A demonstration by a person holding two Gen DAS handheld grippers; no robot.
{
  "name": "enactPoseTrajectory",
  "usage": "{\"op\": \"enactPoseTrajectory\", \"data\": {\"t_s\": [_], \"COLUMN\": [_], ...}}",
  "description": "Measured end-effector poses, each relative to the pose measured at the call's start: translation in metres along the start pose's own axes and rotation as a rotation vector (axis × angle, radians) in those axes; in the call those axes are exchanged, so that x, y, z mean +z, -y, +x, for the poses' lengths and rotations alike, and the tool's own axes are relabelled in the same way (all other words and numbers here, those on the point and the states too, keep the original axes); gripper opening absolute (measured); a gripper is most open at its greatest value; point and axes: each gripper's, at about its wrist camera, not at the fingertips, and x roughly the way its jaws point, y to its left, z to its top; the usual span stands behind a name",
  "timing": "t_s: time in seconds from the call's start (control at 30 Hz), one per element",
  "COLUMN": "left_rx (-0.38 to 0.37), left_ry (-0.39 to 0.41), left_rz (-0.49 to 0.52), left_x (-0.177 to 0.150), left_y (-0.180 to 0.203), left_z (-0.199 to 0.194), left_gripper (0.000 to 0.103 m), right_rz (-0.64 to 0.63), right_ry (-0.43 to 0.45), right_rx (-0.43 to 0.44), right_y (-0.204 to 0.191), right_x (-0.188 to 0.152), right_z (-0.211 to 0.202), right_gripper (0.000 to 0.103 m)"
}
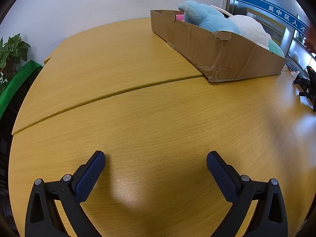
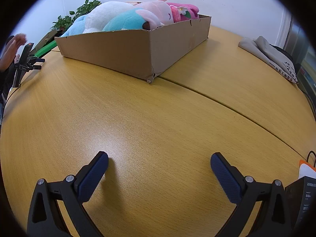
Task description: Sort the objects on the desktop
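Tabletop (image 1: 158,118) ahead free (cardboard box (image 1: 227,55) blocks far side).

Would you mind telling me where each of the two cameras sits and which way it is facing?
Left wrist: on the left gripper, low over the table, facing the cardboard box at upper right; its open fingers show.
Right wrist: on the right gripper, facing the same box at upper left; open fingers show.
Shared: box, plush toys, table seam, potted plant.
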Motion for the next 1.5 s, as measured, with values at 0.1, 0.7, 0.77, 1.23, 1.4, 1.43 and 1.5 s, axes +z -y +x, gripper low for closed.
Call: {"op": "enactPoseTrajectory", "data": {"t_s": [0.1,0.7,0.77,1.23,1.4,1.43,1.5], "left_rx": [-0.001,-0.002,-0.002,-0.002,-0.003,-0.003,-0.003], "left_ry": [0.000,0.002,0.002,0.001,0.001,0.001,0.001], "left_rz": [0.001,0.003,0.004,0.006,0.007,0.008,0.008], "left_x": [-0.0004,-0.0015,-0.0019,-0.0051,-0.0063,-0.0066,-0.0071], "left_y": [-0.0001,-0.0010,-0.0013,0.0016,0.0021,0.0022,0.0022], "left_z": [0.0002,0.0001,-0.0001,-0.0026,-0.0037,-0.0039,-0.0044], "left_gripper": [0.103,0.103,0.103,0.103,0.103,0.103,0.103], "right_rz": [-0.001,-0.001,-0.002,-0.002,-0.002,-0.002,-0.002], "right_ry": [0.001,0.003,0.003,0.004,0.004,0.004,0.005], "right_rx": [0.000,-0.003,-0.003,-0.002,-0.002,-0.002,-0.002], "right_y": [0.0006,0.0029,0.0033,0.0043,0.0042,0.0043,0.0045], "right_x": [0.0002,0.0006,0.0007,0.0010,0.0009,0.0009,0.0009], "right_z": [0.0000,0.0025,0.0027,0.0038,0.0036,0.0036,0.0036], "right_gripper": [0.103,0.103,0.103,0.103,0.103,0.103,0.103]}}
